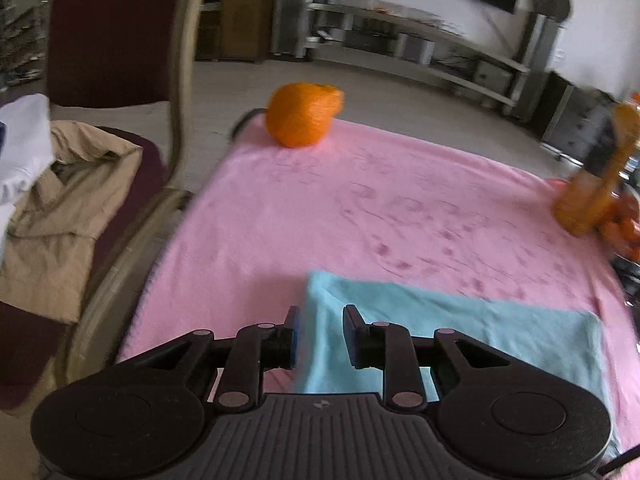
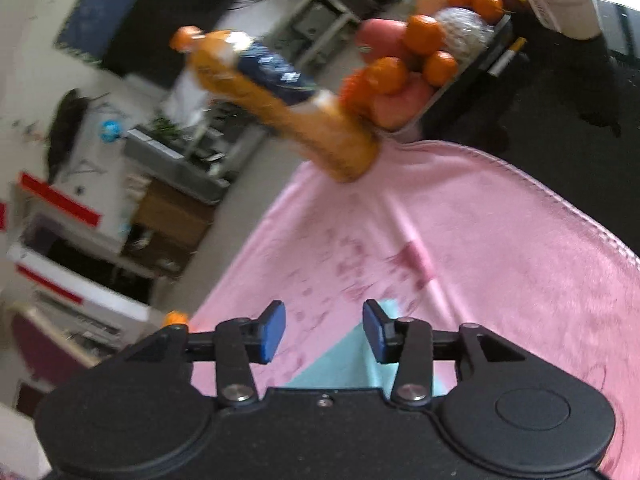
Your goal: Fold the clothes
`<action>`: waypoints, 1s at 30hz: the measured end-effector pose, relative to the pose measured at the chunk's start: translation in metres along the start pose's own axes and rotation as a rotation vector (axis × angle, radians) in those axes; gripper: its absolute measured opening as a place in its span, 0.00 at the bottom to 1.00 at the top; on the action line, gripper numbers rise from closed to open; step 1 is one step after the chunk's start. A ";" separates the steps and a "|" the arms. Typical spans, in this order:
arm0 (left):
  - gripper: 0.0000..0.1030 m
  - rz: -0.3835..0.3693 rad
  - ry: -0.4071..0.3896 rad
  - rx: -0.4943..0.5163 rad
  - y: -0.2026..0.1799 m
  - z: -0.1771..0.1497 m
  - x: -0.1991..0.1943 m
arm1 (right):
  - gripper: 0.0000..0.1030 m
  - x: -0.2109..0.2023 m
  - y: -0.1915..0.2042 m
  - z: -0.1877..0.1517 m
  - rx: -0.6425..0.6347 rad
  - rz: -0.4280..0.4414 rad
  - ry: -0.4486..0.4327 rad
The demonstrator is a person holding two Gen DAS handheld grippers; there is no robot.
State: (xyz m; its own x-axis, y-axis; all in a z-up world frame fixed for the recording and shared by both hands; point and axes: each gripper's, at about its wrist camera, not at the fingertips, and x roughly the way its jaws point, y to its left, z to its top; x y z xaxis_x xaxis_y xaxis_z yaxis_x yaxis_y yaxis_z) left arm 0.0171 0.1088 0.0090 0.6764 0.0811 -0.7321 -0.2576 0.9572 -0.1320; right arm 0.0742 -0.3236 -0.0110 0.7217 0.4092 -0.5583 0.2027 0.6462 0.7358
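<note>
**Both tools open above a folded light-blue cloth**

In the left wrist view, the left tool (image 1: pixel 319 334) sits at the lower centre of the frame with its jaws parted. The left edge of the light-blue cloth (image 1: pixel 460 332) shows through the gap, but the pads do not press on it. The cloth lies flat in the lower right of the frame on a pink blanket (image 1: pixel 320 208) that covers the bench. At the blanket's far edge, upper centre, sits an orange ball of yarn (image 1: pixel 302 116). An orange drink bottle (image 1: pixel 592 184) stands at the right edge. At the left, a beige garment (image 1: pixel 60 208) lies crumpled on a chair (image 1: pixel 180 80).

In the right wrist view, the right tool (image 2: pixel 324 330) is also open, holding nothing; a corner of the light-blue cloth shows below and between its jaws. A tray of fruit (image 2: pixel 416 52) fills the upper right, just beside the bottle.
</note>
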 end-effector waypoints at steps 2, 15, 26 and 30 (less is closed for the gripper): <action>0.20 -0.041 0.043 0.029 -0.011 -0.005 0.009 | 0.37 -0.002 0.002 -0.009 -0.011 0.012 0.020; 0.13 0.096 0.139 0.003 -0.022 -0.006 0.084 | 0.08 0.113 -0.002 -0.032 -0.087 -0.161 0.363; 0.14 0.193 0.165 -0.128 0.049 -0.011 0.058 | 0.25 0.033 -0.099 0.015 0.348 -0.194 0.113; 0.15 0.188 0.092 -0.054 0.043 -0.020 0.023 | 0.28 -0.001 -0.079 0.006 0.251 -0.139 0.094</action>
State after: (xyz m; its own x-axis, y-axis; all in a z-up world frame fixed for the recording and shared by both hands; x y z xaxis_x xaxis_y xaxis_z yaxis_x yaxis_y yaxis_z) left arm 0.0077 0.1467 -0.0274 0.5472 0.2290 -0.8051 -0.4118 0.9110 -0.0208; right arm 0.0618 -0.3786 -0.0661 0.6139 0.3935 -0.6844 0.4610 0.5251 0.7154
